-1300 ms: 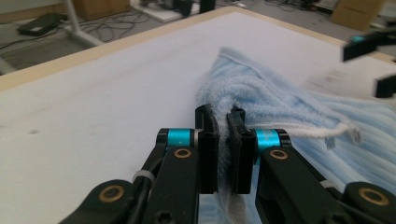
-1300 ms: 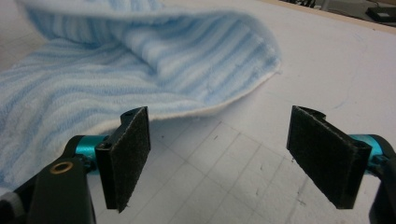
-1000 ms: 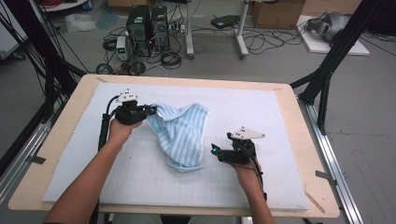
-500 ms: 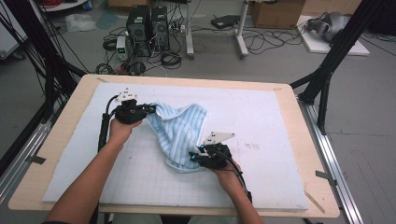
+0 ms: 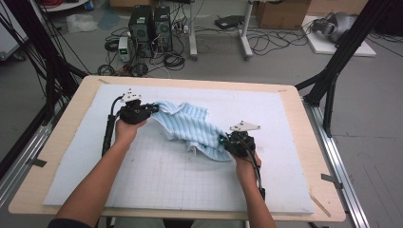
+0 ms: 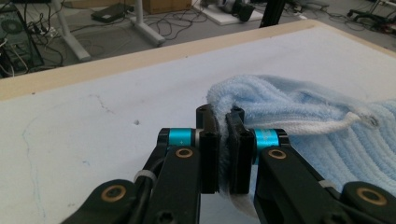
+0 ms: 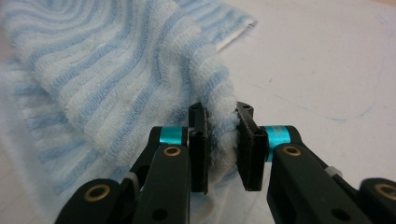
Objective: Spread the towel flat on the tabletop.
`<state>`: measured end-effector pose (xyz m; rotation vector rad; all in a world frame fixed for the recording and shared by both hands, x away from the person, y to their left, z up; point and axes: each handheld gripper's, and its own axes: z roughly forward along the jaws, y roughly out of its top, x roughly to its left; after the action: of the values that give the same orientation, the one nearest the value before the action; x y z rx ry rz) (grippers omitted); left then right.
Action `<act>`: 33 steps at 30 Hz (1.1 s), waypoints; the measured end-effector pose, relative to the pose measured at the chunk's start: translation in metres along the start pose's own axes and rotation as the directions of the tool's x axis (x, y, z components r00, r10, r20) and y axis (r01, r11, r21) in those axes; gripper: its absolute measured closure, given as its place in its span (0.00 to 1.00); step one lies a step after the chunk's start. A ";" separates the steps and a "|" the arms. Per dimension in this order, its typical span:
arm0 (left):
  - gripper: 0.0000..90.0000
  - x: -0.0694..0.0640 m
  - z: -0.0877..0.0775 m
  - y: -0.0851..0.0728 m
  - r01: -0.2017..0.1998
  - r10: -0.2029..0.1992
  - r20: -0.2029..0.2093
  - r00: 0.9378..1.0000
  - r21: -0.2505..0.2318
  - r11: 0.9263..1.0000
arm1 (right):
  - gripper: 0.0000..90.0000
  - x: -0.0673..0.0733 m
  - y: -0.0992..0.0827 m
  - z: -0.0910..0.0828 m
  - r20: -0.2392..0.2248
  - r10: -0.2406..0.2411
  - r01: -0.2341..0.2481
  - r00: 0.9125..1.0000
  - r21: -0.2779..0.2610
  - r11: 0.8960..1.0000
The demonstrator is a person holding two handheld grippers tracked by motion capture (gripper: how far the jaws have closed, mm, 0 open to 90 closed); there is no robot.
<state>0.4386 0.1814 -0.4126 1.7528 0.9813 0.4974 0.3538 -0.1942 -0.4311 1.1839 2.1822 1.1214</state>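
White-padded surface (image 5: 157, 185) on a wooden frame, cables and computer towers on the floor beyond. Striped blue towel (image 5: 190, 126) bunched mid-surface, slightly toward the far edge; left tool (image 6: 223, 140) clenched on its hem, right tool (image 7: 223, 140) just closed on a fold. Spread apart evenly, low and taut, without tugging either grip loose.

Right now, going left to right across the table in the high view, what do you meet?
Table's left edge → left gripper → striped blue towel → right gripper → table's right edge.
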 end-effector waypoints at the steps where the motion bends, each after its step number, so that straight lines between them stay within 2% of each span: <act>1: 0.92 0.000 0.001 -0.001 0.005 -0.005 -0.008 1.000 0.003 1.000 | 0.86 -0.001 0.000 0.002 0.017 -0.001 0.001 1.000 -0.002 1.000; 3: 0.75 0.000 0.001 -0.001 0.025 -0.025 -0.032 0.999 0.003 1.000 | 0.86 -0.003 0.001 0.006 0.070 -0.014 0.014 0.997 0.009 1.000; 4: 0.67 0.001 0.000 0.000 0.036 -0.036 -0.030 0.999 0.001 0.999 | 0.86 -0.005 0.001 0.008 0.101 -0.013 0.011 0.995 0.014 1.000; 6: 0.63 -0.001 -0.002 0.001 0.019 -0.018 -0.033 0.999 0.004 1.000 | 0.86 -0.011 0.004 0.012 0.154 -0.005 0.001 0.988 0.024 1.000; 8: 0.55 -0.003 -0.005 0.003 0.014 -0.014 -0.038 0.999 0.004 1.000 | 0.83 -0.017 0.006 0.015 0.183 0.005 -0.011 0.983 0.035 0.999; 11: 0.51 -0.007 -0.013 0.004 0.013 -0.013 -0.022 1.000 -0.024 1.000 | 0.71 -0.021 0.008 0.016 0.179 0.031 -0.038 0.983 0.035 0.999; 13: 0.51 -0.011 -0.019 0.004 -0.012 0.012 -0.011 1.000 -0.033 0.999 | 0.62 -0.024 0.007 0.010 0.159 0.056 -0.058 0.986 0.009 0.998; 15: 0.50 -0.015 -0.025 0.001 -0.012 0.013 0.011 1.000 -0.042 0.999 | 0.58 -0.026 0.006 0.003 0.136 0.080 -0.079 0.987 -0.014 0.997; 18: 0.50 -0.024 -0.031 -0.005 -0.033 0.035 0.050 0.998 -0.050 0.998 | 0.54 -0.029 0.003 -0.009 0.123 0.080 -0.077 0.989 -0.034 0.996; 20: 0.51 -0.033 -0.032 -0.010 -0.050 0.054 0.102 0.993 -0.044 0.998 | 0.52 -0.029 0.001 -0.018 0.114 0.076 -0.070 0.991 -0.056 0.996; 23: 0.51 -0.048 -0.028 -0.017 -0.076 0.079 0.191 0.978 -0.023 0.997 | 0.51 -0.027 -0.002 -0.030 0.090 0.071 -0.065 0.993 -0.066 0.996; 25: 0.51 -0.059 -0.022 -0.022 -0.101 0.097 0.229 0.969 0.006 0.995 | 0.51 -0.025 -0.004 -0.036 0.082 0.050 -0.043 0.995 -0.080 0.996; 28: 0.45 -0.072 -0.010 -0.030 -0.114 0.093 0.270 0.958 0.064 0.991 | 0.49 -0.022 -0.009 -0.041 0.063 0.056 -0.050 0.996 -0.098 0.994; 29: 0.43 -0.077 -0.006 -0.032 -0.116 0.090 0.275 0.957 0.077 0.990 | 0.49 -0.022 -0.011 -0.041 0.058 0.061 -0.055 0.996 -0.099 0.994; 33: 0.41 -0.087 0.004 -0.037 -0.170 0.130 0.277 0.952 0.124 0.978 | 0.48 -0.022 -0.015 -0.042 0.035 0.078 -0.074 0.996 -0.100 0.992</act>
<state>0.3772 0.1143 -0.4377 1.9779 0.7110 0.2778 0.3307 -0.2366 -0.4191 1.2438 2.0441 1.2128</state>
